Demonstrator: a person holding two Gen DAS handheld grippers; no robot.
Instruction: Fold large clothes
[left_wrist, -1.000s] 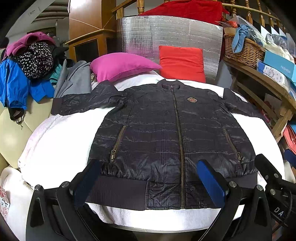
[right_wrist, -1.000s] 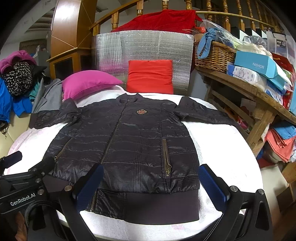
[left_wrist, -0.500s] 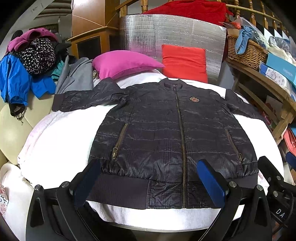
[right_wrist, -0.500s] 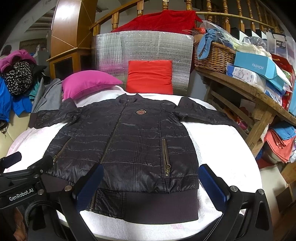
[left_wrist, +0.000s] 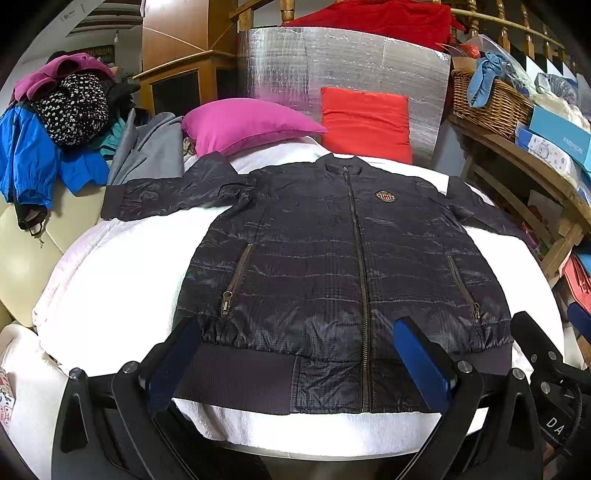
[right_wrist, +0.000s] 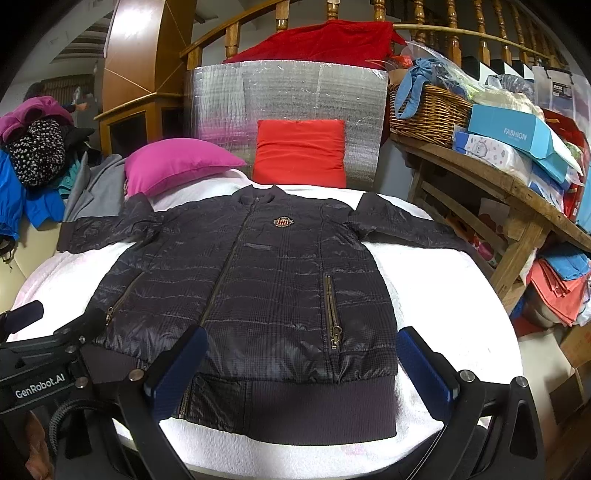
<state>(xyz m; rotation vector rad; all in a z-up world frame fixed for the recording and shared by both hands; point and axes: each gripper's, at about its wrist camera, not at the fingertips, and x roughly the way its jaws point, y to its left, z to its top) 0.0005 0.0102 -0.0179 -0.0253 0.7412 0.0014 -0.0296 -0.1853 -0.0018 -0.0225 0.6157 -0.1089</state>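
Note:
A dark quilted zip jacket (left_wrist: 332, 266) lies flat and face up on a round table under a white cover (left_wrist: 110, 280), both sleeves spread out sideways; it also shows in the right wrist view (right_wrist: 258, 288). My left gripper (left_wrist: 295, 365) is open and empty, hovering over the jacket's hem left of the zip. My right gripper (right_wrist: 299, 369) is open and empty, over the hem right of the zip. The left gripper's body shows at the lower left of the right wrist view (right_wrist: 40, 380).
A pink cushion (left_wrist: 243, 123) and a red cushion (left_wrist: 365, 123) stand behind the jacket against a silver foil panel (left_wrist: 343, 70). Piled clothes (left_wrist: 55, 122) hang at the left. A wooden shelf with a wicker basket (right_wrist: 428, 107) and boxes (right_wrist: 517, 136) stands at the right.
Both grippers have drifted slightly back and up, so the jacket sits a touch lower and farther in view. The jacket has not moved and both grippers stay open.

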